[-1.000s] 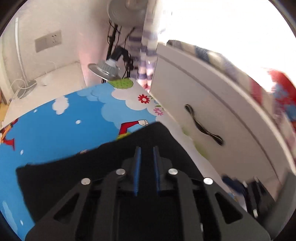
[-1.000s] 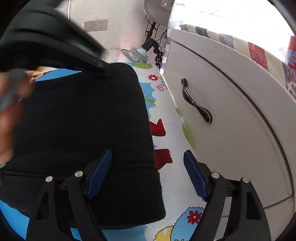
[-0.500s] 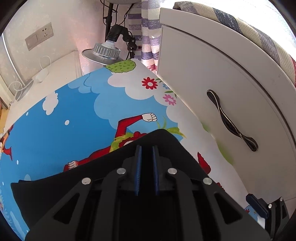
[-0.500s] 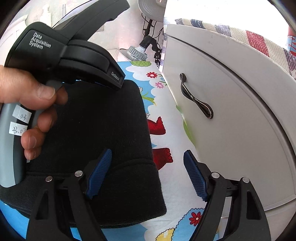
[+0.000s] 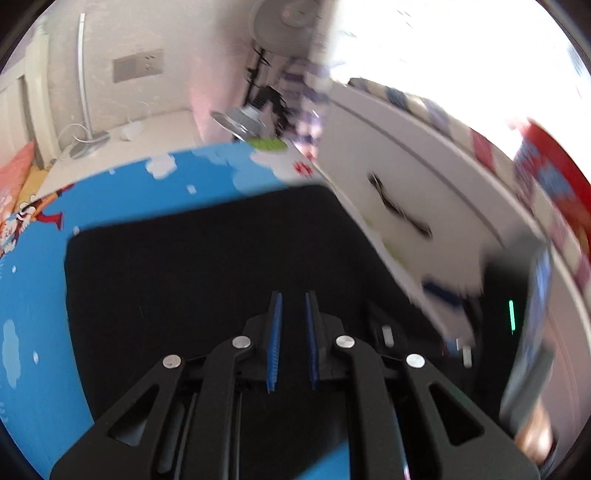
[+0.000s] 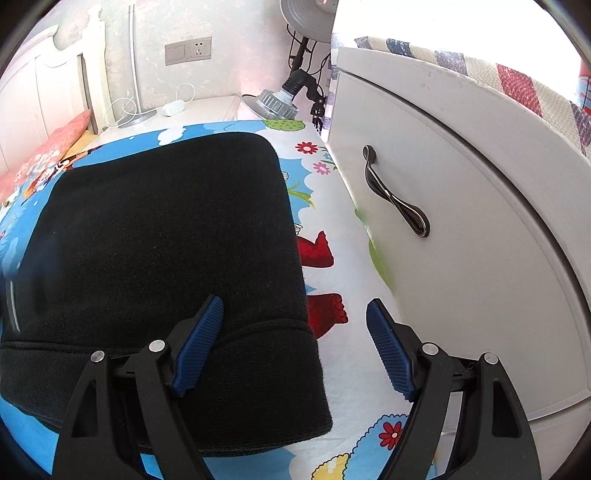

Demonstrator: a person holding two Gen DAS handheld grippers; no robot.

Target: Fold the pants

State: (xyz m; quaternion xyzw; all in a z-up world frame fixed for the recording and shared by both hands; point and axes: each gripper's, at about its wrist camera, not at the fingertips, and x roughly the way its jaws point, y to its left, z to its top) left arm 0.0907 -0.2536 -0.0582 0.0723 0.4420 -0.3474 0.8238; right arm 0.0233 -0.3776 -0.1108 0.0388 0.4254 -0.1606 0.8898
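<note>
While the folded black knit pants (image 6: 162,266) lay on the cartoon-printed blue sheet (image 6: 347,266), the right claw (image 6: 295,347) was held wide, and the left claw (image 5: 292,341) was nearly closed on nothing.

Premises: a bedroom in a private home. Evidence as follows. A bed covered by a bright cartoon-print sheet (image 6: 332,229), blue with clouds and flowers. A white headboard (image 6: 40,96) and a pink patterned pillow (image 6: 48,155) at the far left. A white cabinet (image 6: 461,221) with a dark curved handle (image 6: 395,192) stands hard against the bed. A wall socket plate (image 6: 188,50), a lamp on a clamp (image 6: 280,99), and what appears to be a standing fan (image 6: 306,11), partly cut off by the frame edge. Folded black pants (image 6: 166,258) lie on the sheet.
</note>
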